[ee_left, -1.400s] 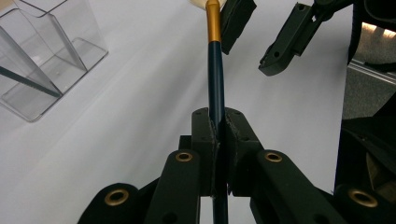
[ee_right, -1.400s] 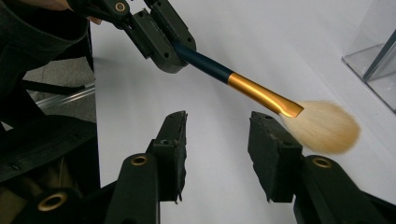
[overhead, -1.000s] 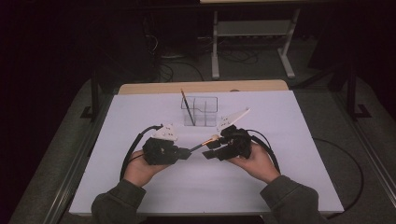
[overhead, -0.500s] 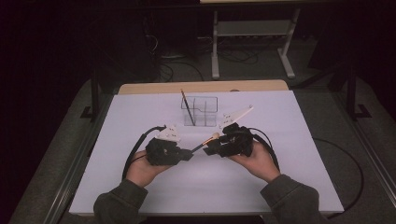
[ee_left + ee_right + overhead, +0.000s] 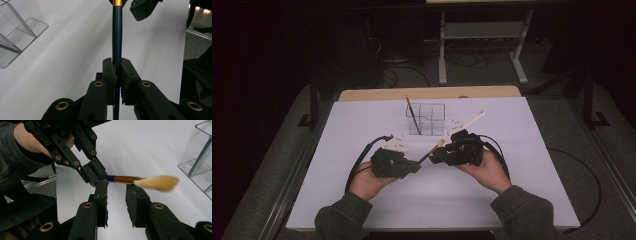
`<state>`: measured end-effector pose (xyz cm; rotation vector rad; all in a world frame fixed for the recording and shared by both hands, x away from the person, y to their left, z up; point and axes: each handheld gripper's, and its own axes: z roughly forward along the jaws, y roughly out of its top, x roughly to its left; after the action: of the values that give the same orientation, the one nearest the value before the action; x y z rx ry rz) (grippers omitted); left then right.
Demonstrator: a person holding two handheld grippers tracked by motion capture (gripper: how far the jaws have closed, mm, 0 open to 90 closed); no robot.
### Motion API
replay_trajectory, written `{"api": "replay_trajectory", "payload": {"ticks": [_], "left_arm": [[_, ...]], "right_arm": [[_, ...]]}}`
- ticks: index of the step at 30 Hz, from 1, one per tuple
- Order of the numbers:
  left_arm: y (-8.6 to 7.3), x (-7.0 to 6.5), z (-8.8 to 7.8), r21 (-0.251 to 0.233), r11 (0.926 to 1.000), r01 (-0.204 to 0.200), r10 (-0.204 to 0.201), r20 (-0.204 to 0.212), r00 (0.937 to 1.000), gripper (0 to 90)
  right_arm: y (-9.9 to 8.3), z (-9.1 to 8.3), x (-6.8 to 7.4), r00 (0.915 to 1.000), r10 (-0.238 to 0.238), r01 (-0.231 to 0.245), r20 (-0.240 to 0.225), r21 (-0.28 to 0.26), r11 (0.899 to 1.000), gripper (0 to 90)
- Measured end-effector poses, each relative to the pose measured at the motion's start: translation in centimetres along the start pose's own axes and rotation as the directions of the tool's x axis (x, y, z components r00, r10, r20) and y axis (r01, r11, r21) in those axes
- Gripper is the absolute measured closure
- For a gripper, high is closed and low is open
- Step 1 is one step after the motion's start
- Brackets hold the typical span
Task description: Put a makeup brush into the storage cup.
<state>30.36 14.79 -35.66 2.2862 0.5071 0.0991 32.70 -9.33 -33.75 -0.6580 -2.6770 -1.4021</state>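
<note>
A paintbrush (image 5: 432,149) with a dark blue handle, gold ferrule and pale bristles is held level above the white table. My left gripper (image 5: 117,68) is shut on its handle (image 5: 117,37); in the high view this gripper (image 5: 416,167) sits left of centre. From the right, my right gripper (image 5: 117,187) faces it. Its jaws have just been closing with the ferrule (image 5: 125,179) crossing between their tips, and a gap still shows beside the pads, so it is open. The bristles (image 5: 157,182) stick out past the right jaw.
A clear plastic organizer (image 5: 426,119) with compartments stands behind the grippers, with another dark brush (image 5: 413,115) leaning in it. White table cover (image 5: 522,200) spreads around both hands. Cables trail from each gripper. Dark floor and a metal stand lie beyond the table.
The right gripper's jaws have narrowed around the brush's ferrule end. Both hands have stayed nearly in place, and the left gripper keeps its hold on the handle.
</note>
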Motion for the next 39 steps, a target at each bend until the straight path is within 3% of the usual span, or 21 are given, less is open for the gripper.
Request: {"api": "replay_trajectory", "payload": {"ticks": [19,39], "left_arm": [[0.2,-0.3,0.7,0.011,0.9998,-0.018,0.018,0.013,0.9998,83.4],[0.4,-0.7,1.2,0.012,0.9997,-0.022,0.021,0.027,0.9994,83.2]], "right_arm": [[1.3,0.2,0.5,0.9996,-0.023,0.023,-0.015,-0.010,1.000,76.9],[2.1,0.6,1.0,0.9971,-0.041,0.041,-0.065,-0.006,0.999,82.2]]}}
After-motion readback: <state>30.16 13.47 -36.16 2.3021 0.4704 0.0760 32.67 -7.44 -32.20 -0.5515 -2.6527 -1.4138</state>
